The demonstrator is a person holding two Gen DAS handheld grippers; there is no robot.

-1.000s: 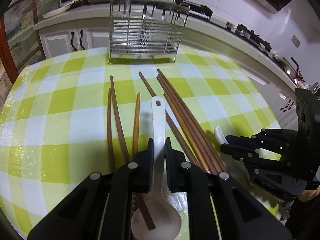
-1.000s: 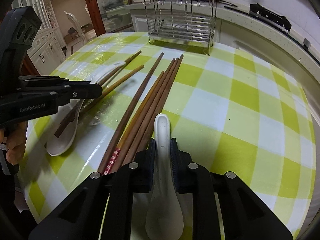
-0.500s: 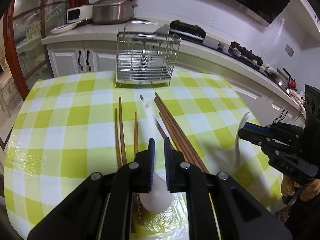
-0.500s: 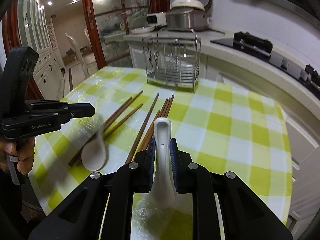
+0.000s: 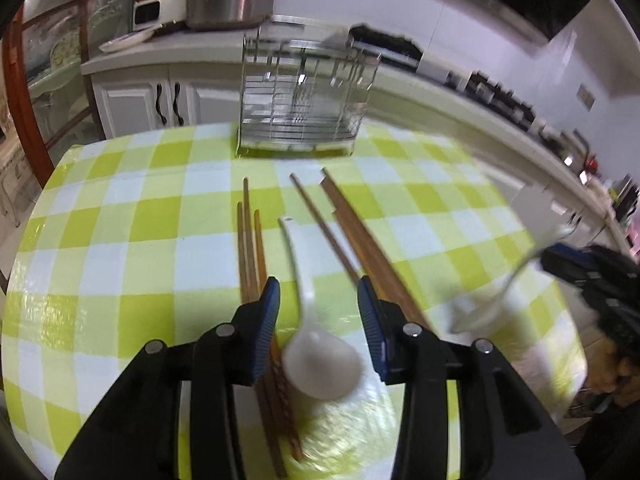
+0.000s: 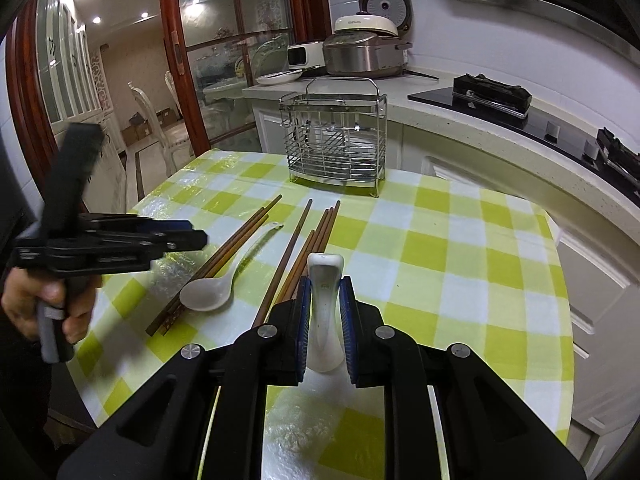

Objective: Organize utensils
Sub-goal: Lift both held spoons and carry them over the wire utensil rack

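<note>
My left gripper (image 5: 319, 292) hovers over the checked table (image 5: 120, 240), its jaws opening. A white spoon (image 5: 320, 360) lies loose below them, bowl near me, resting on brown chopsticks (image 5: 250, 248); the pads do not touch it. In the right wrist view that spoon (image 6: 216, 292) lies flat beside the left gripper (image 6: 180, 236). My right gripper (image 6: 325, 280) is shut on a second white spoon (image 6: 324, 300), held above the table, handle end pointing forward. A wire utensil rack (image 6: 336, 148) stands at the table's far edge.
More chopsticks (image 6: 316, 240) lie in a bundle in the middle of the cloth. Behind the rack runs a white counter (image 6: 460, 120) with a rice cooker (image 6: 364, 52) and a stove. A hand (image 6: 24, 304) grips the left tool near the table's rounded front edge.
The left jaws have parted and the spoon they held has dropped onto the table and chopsticks. The right gripper has risen with its spoon.
</note>
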